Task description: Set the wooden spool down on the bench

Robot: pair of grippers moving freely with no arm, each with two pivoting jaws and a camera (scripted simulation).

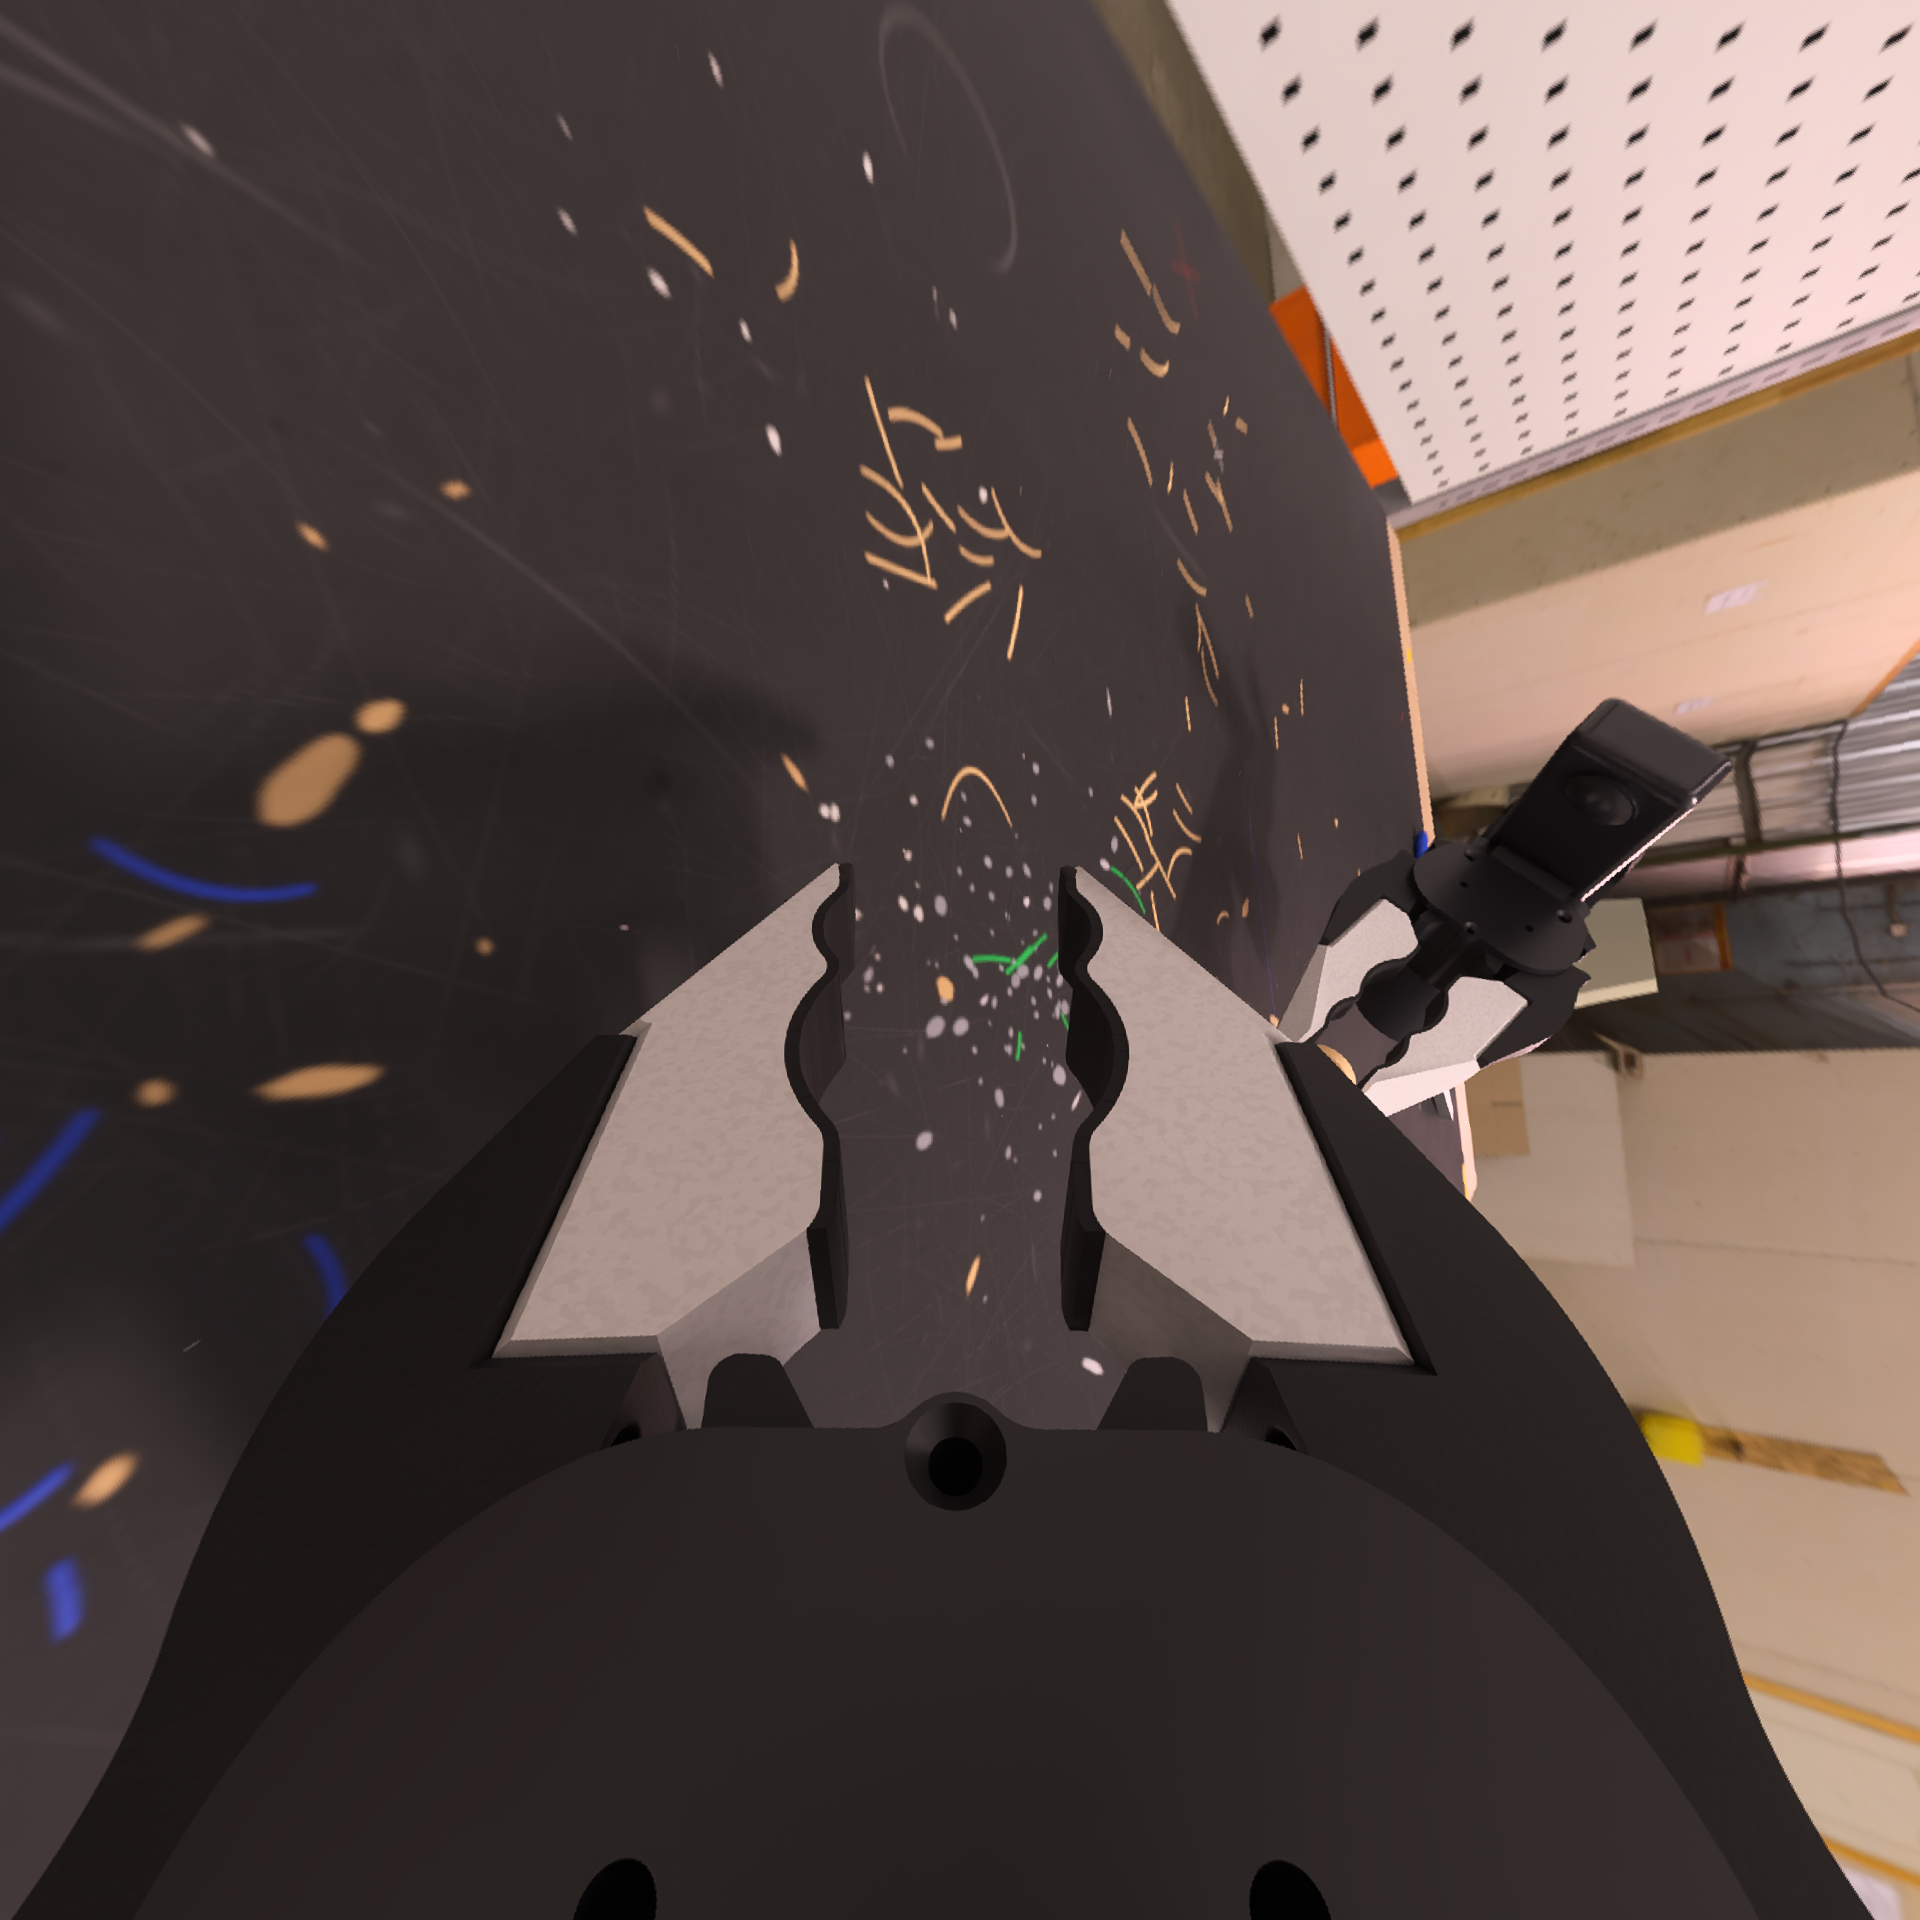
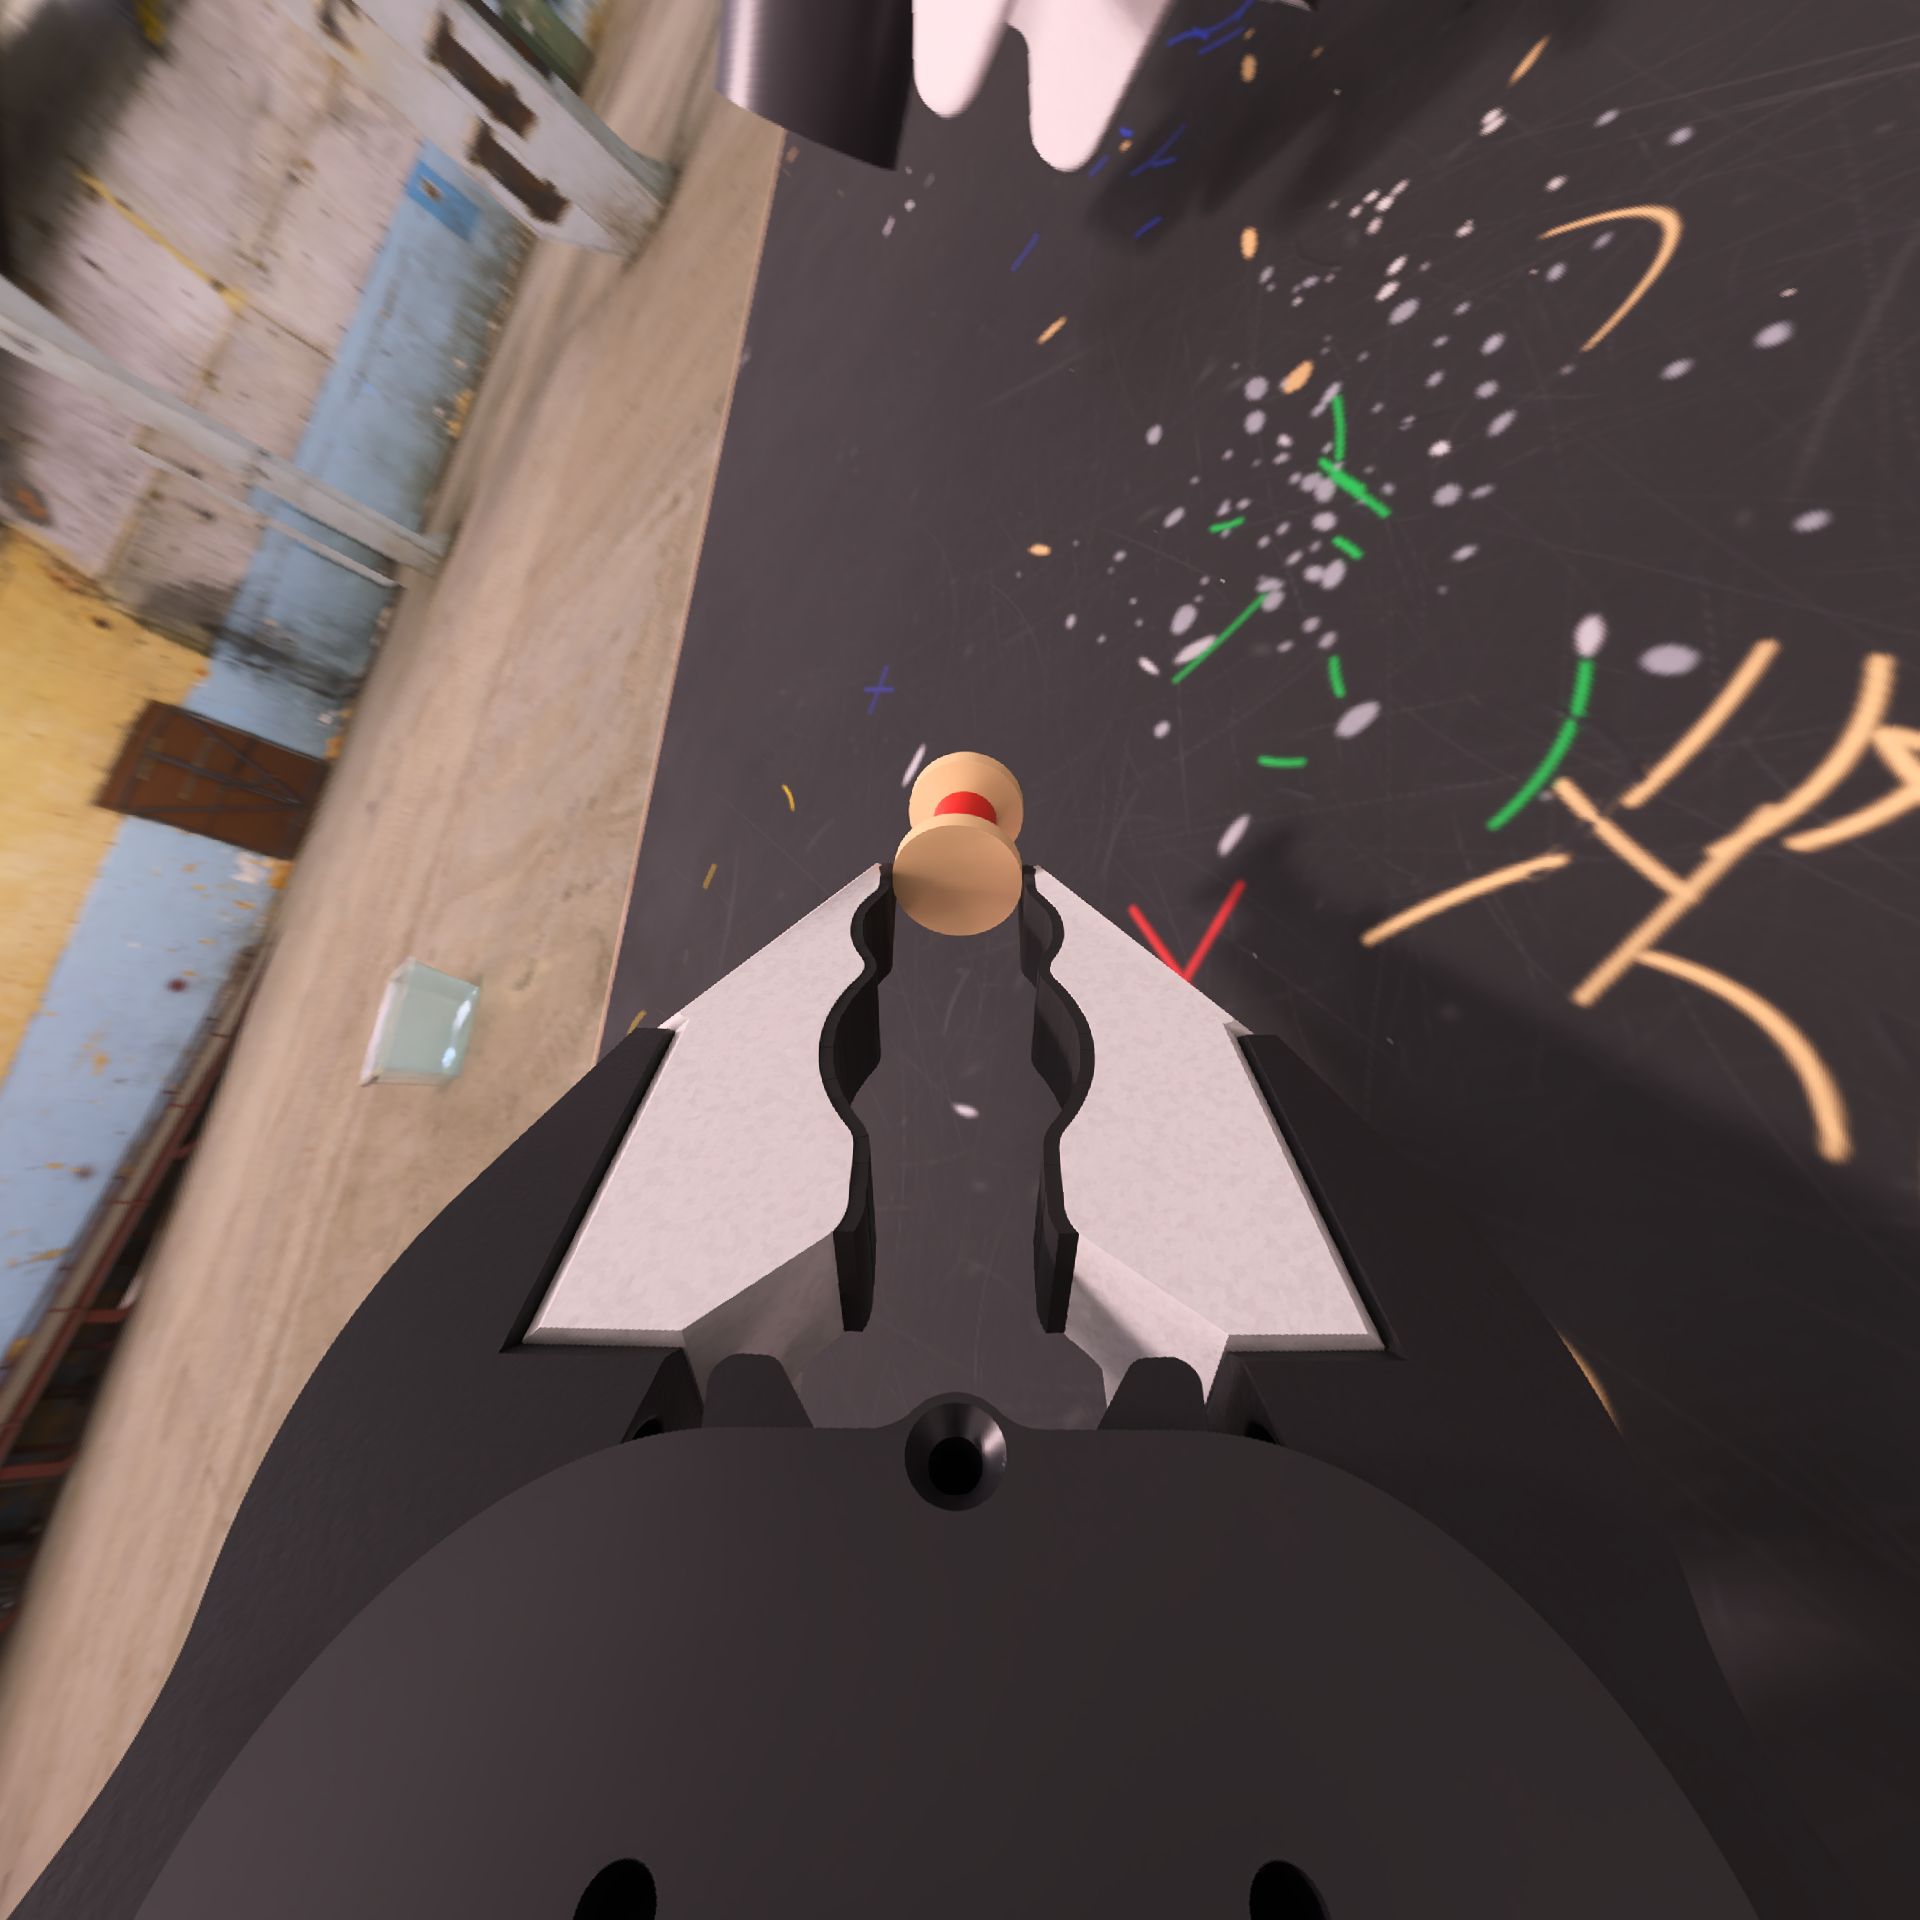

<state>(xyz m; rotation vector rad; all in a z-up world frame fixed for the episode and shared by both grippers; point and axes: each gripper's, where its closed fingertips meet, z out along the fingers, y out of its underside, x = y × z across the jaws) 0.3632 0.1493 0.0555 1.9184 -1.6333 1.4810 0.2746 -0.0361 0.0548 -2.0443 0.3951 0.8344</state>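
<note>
Right wrist view, near to far: right gripper [image 2: 956, 894] fills the lower centre, its fingertips pinching the wooden spool [image 2: 958, 844] by the near flange, just above frame centre. Spool is tan with a red band on its waist, far flange pointing away from the camera. Beyond it lies the bench [image 2: 914, 499], dark and scuffed, covered in white flecks plus green and tan marks. Cannot tell whether the spool touches the surface; looks close to it, near the bench's left edge.

Left wrist view: left gripper [image 1: 956, 894] at lower centre, jaws spread, nothing between them, only bench behind. Mid-right, the other gripper is partly hidden, with a sliver of tan at its tips. Pegboard [image 1: 1621, 208] at upper right, farthest off.

Progress, as a judgement: spool carried to the bench, grip not yet released. Left to do: lower until seated, open, back off.
</note>
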